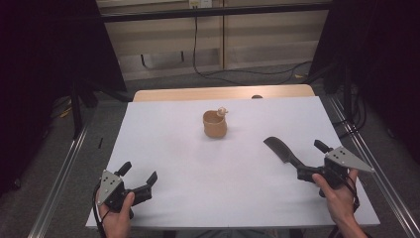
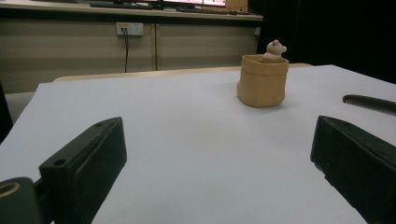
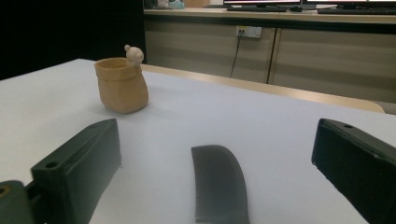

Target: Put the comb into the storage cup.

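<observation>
High view, comb: We see the black comb (image 1: 280,149) lying flat on the white table (image 1: 198,163), on our right side.
High view, right gripper: Our right gripper (image 1: 311,159) is at the comb's near end, with its jaws spread apart. We think the next job is to pick the comb up.
High view, left gripper: Our left gripper (image 1: 139,177) waits near the front left edge. Its jaws are apart too, and it holds nothing.
High view, pot: The tan pot (image 1: 215,124) stands in the middle, well away from both grippers. A tiny bear (image 1: 222,112) sits on its rim.
Left gripper view: We see both black jaws wide apart with bare table between them. The pot (image 2: 262,80) is far ahead, and the comb's tip (image 2: 369,102) peeks in at the right.
Right gripper view: The comb (image 3: 218,189) lies right between our two jaws, not touching either. The pot (image 3: 122,85) is farther off on the left.
How to do it well: We should keep the comb in the middle of the jaws, go low to the table, and squeeze slowly. The comb is thin and flat, so we think it could slip or tip if we grab too high.
</observation>
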